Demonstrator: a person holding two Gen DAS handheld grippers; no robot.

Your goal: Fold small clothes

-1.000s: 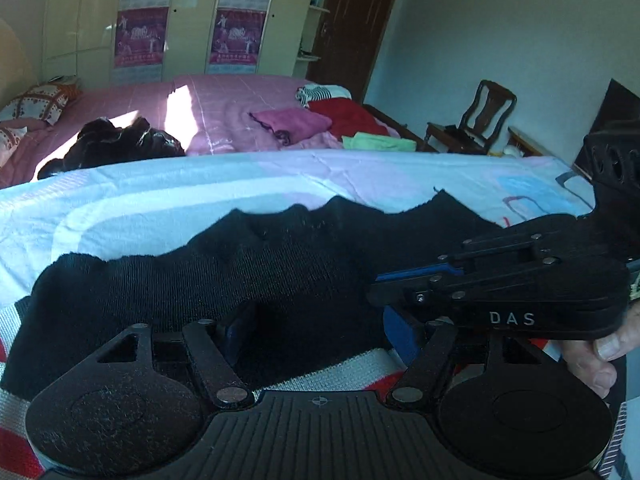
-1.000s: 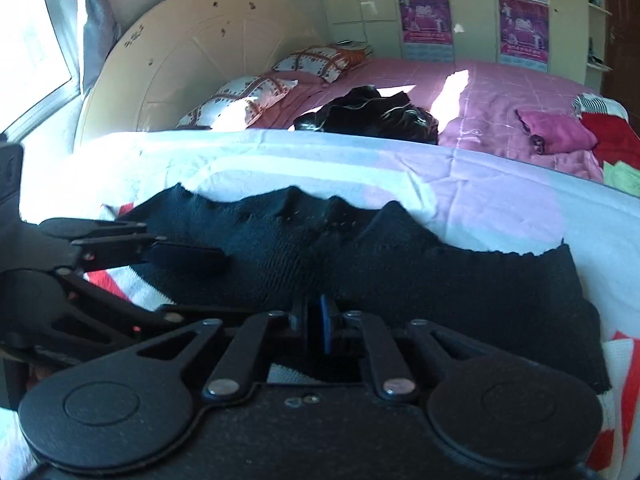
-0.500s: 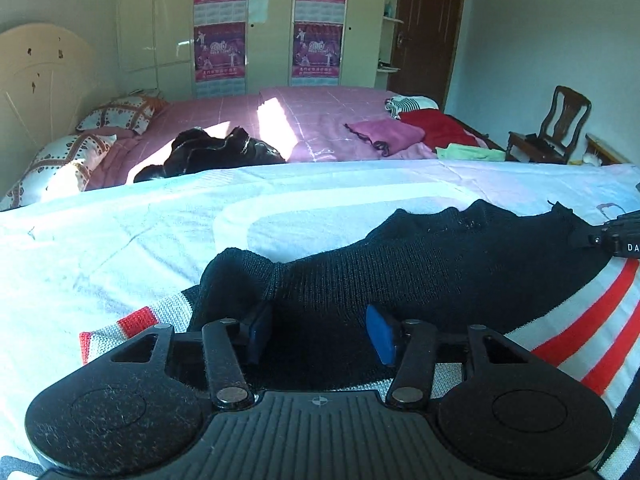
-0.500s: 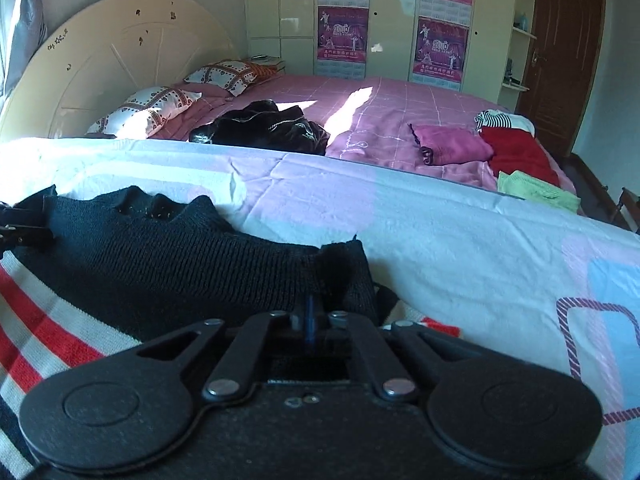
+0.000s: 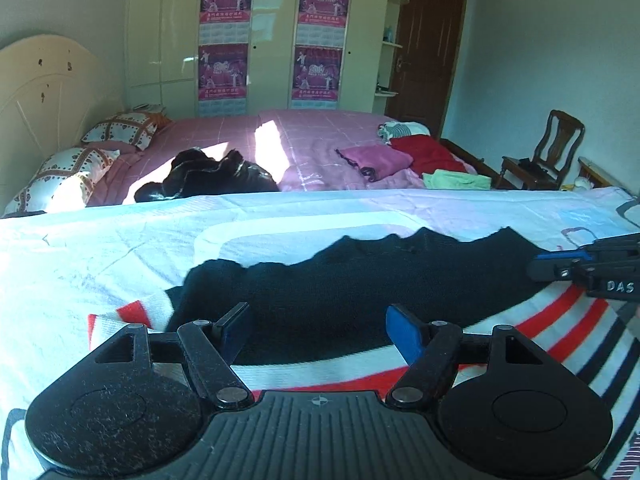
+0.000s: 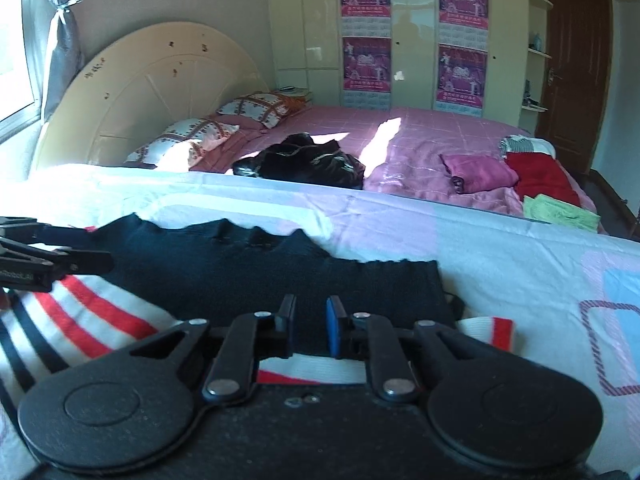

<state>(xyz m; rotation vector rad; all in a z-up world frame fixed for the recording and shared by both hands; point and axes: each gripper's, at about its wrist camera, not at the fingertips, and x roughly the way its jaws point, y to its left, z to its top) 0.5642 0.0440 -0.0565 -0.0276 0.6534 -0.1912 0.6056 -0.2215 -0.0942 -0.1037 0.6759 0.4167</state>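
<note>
A small knit sweater (image 5: 360,280) with a black top part and white body with red and dark stripes lies flat on the pale bedsheet (image 5: 100,248); it also shows in the right wrist view (image 6: 224,272). My left gripper (image 5: 320,332) is open and empty, just above the sweater's left part. My right gripper (image 6: 311,320) is slightly open, empty, just above the sweater's right part near a striped cuff (image 6: 486,330). Each gripper shows in the other's view: the right one (image 5: 588,270), the left one (image 6: 52,260).
A second bed with a pink cover (image 5: 312,136) lies behind, carrying a black garment heap (image 5: 208,176), pink (image 5: 376,158), red (image 5: 432,154) and green (image 5: 456,180) folded clothes and pillows (image 5: 120,132). A wooden chair (image 5: 540,160) stands at right.
Both grippers drew apart toward the sweater's two ends and pulled back a little. The right gripper, shut on the black knit before, has opened and let go. The left jaws opened wider.
</note>
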